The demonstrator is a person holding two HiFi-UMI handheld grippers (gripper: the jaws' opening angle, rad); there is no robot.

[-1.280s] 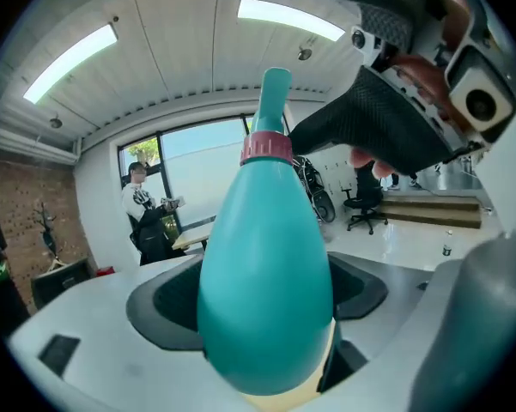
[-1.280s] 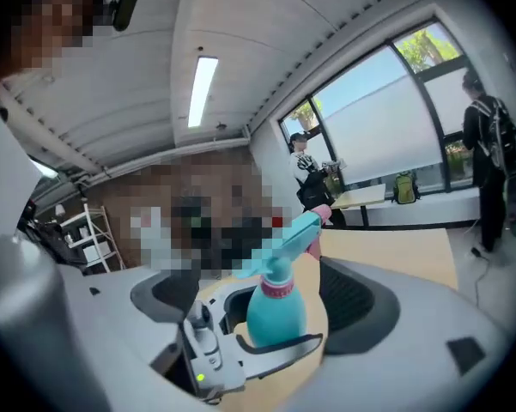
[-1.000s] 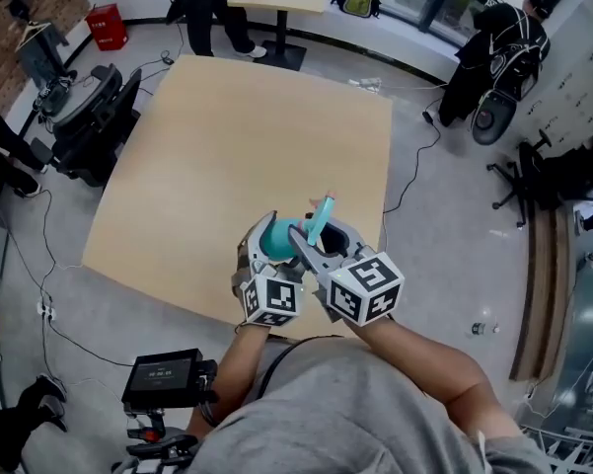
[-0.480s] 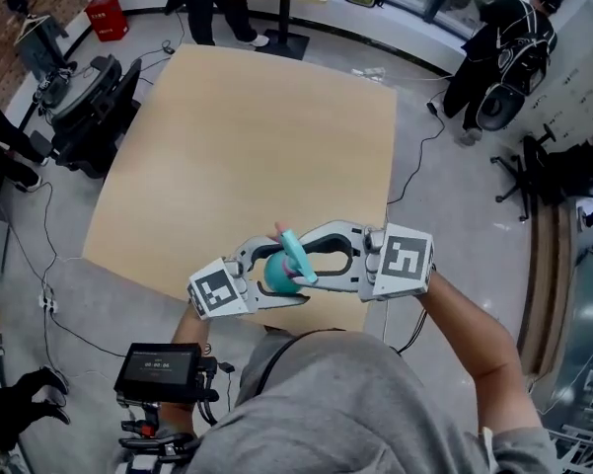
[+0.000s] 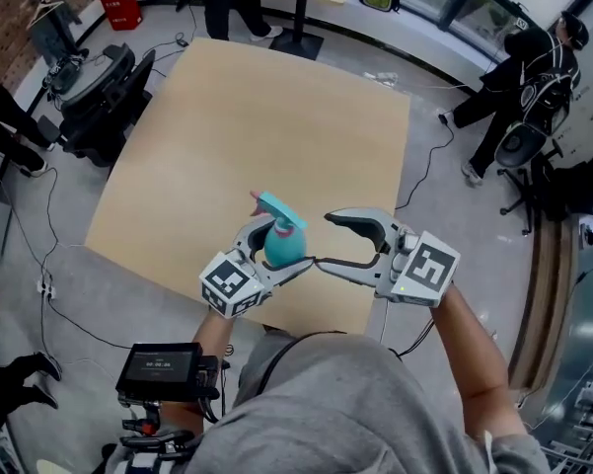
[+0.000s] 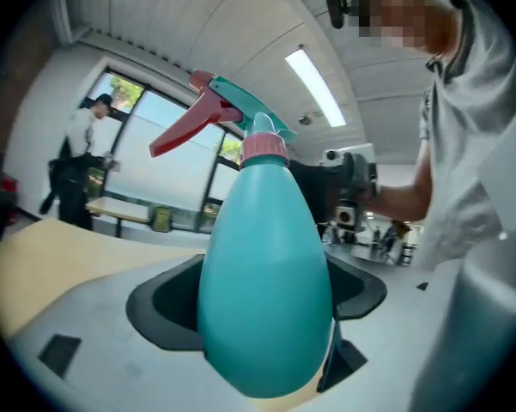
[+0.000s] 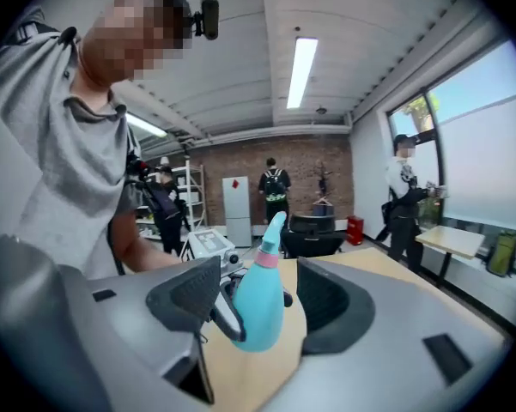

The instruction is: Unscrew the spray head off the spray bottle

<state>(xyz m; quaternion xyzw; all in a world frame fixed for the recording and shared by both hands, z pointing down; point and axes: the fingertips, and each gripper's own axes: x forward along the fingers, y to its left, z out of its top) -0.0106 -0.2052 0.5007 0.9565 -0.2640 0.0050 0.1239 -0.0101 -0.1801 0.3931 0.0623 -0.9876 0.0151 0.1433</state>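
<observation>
Left gripper (image 5: 274, 250) clamps the spray bottle (image 5: 281, 243), hiding its base from above; right gripper (image 5: 322, 239), jaws opening, holds nothing.

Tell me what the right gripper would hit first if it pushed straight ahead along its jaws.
Most likely the body of the spray bottle, dead ahead and clamped in the left gripper. The right gripper has its jaws opening with nothing pressed between them; the remaining gap is hard to judge.
</observation>
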